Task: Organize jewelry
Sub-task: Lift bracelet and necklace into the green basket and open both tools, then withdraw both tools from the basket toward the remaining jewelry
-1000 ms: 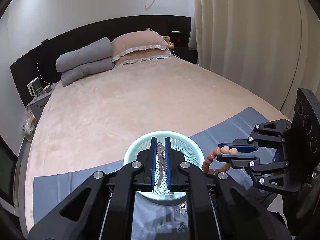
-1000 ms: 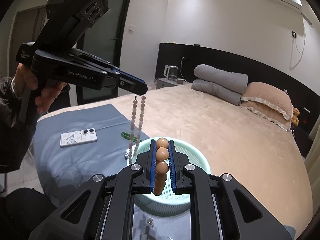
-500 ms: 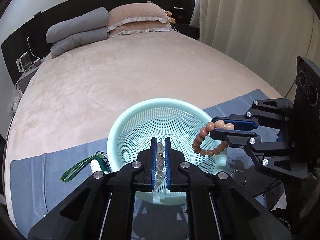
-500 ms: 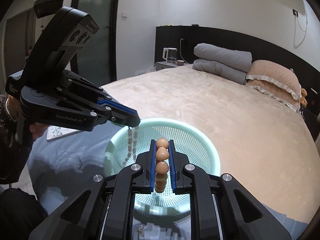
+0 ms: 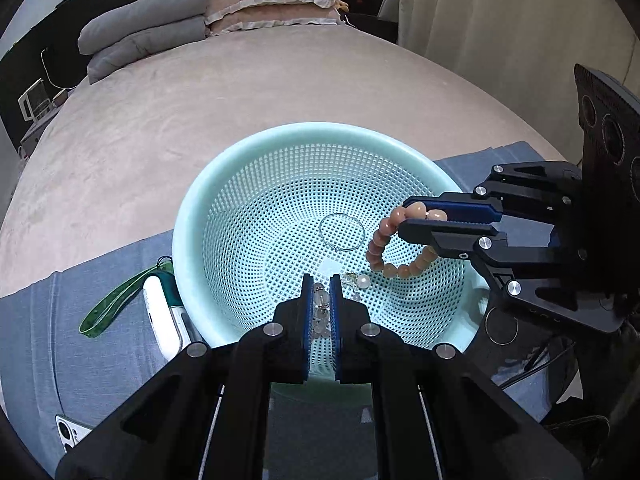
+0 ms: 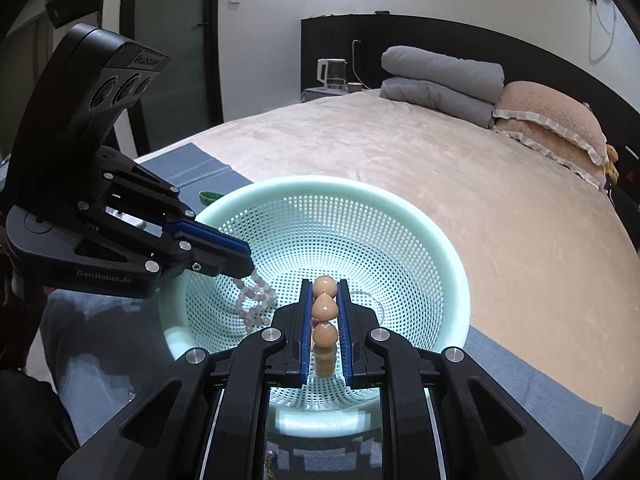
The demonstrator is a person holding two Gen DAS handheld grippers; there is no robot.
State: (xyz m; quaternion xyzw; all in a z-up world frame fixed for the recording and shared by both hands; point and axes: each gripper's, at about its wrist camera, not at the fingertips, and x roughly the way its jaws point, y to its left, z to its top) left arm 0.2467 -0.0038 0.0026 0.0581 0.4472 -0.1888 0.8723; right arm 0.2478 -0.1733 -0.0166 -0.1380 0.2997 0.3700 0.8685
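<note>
Both hand-held grippers have dropped from above the bed into the mouth of the round mint-green perforated plastic basket (image 5: 248, 184), so the two bracelets now hang inside it rather than over it; letting go looks like the next step.

The left hand-held gripper (image 5: 321, 292) is clenched on a strand of pale translucent beads (image 6: 256, 300), whose loose end pools against the basket's inner wall. The right hand-held gripper (image 6: 325, 300) grasps a bracelet of round peach-orange beads (image 5: 384, 248), its loop dangling just above the mesh floor. A thin silver wire bangle (image 5: 342, 232) and a small white pearl piece (image 5: 362, 280) already lie on the bottom.

Both grippers point steeply downward, converging from opposite sides over the basket, which sits on a grey-blue cloth (image 5: 100, 360) spread on the bed.
</note>
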